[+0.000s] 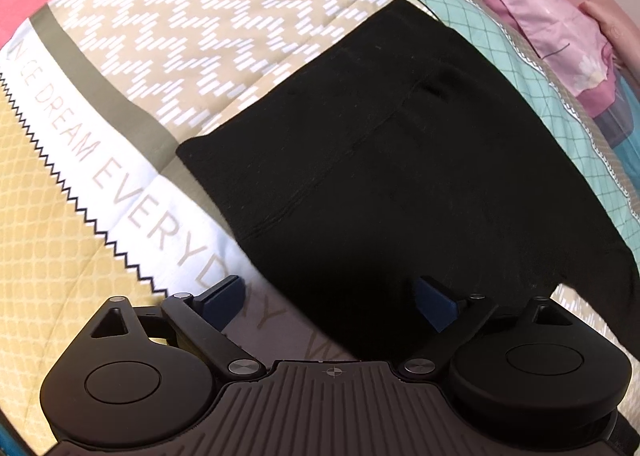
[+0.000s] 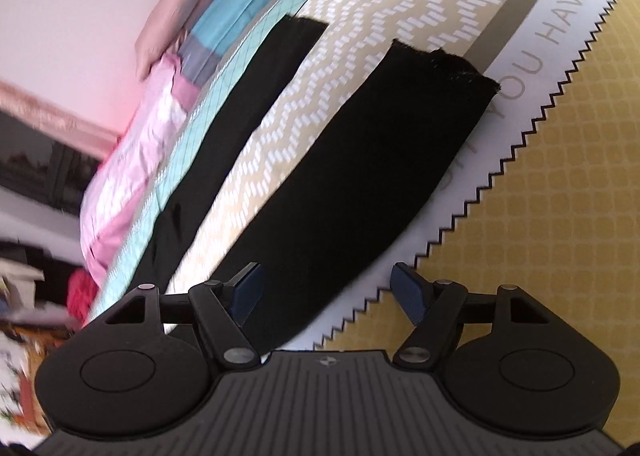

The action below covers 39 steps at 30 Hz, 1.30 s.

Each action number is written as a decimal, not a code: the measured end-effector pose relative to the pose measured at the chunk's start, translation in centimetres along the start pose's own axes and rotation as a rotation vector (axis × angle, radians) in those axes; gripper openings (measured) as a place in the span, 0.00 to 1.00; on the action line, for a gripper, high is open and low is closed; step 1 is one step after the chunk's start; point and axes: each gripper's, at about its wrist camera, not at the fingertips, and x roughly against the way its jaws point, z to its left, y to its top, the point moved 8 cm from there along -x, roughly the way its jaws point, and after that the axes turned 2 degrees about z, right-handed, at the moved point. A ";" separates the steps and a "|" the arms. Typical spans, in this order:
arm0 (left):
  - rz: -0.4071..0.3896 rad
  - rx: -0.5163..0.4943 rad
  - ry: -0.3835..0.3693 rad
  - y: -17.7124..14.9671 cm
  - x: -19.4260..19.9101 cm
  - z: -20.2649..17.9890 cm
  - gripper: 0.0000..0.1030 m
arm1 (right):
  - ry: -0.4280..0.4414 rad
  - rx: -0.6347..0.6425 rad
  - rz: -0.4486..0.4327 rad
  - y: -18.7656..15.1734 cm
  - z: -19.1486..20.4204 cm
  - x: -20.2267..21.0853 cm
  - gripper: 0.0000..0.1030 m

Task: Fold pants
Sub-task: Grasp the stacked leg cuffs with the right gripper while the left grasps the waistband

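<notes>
Between your blue pads:
Left claw (image 1: pixel 330 302): released, nothing gripped, poised over the waist end of the black pants (image 1: pixel 400 160).
Right claw (image 2: pixel 326 292): released, above the nearer leg.
Pants: spread flat, legs apart, on your patterned quilt (image 2: pixel 560 216).
Beyond: pink bedding (image 2: pixel 132 160).

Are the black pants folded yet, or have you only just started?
Just started. Done: the pants lie flat on the bedspread, their two legs still spread apart. In hand: nothing; the left gripper and the right gripper are both open above the cloth, holding none of it. Left: every fold, probably starting with one leg laid over the other.
</notes>
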 end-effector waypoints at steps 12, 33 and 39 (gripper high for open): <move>-0.034 -0.002 -0.009 0.4 0.6 0.0 1.00 | 0.020 -0.026 0.007 -0.2 0.5 -1.6 0.51; -0.043 0.011 -0.001 0.2 -0.1 -0.7 0.86 | -0.060 0.020 0.025 0.1 0.3 -2.3 0.15; -0.069 -0.014 -0.049 1.8 1.1 -2.5 0.76 | -0.067 0.059 0.028 1.0 2.0 -2.1 0.09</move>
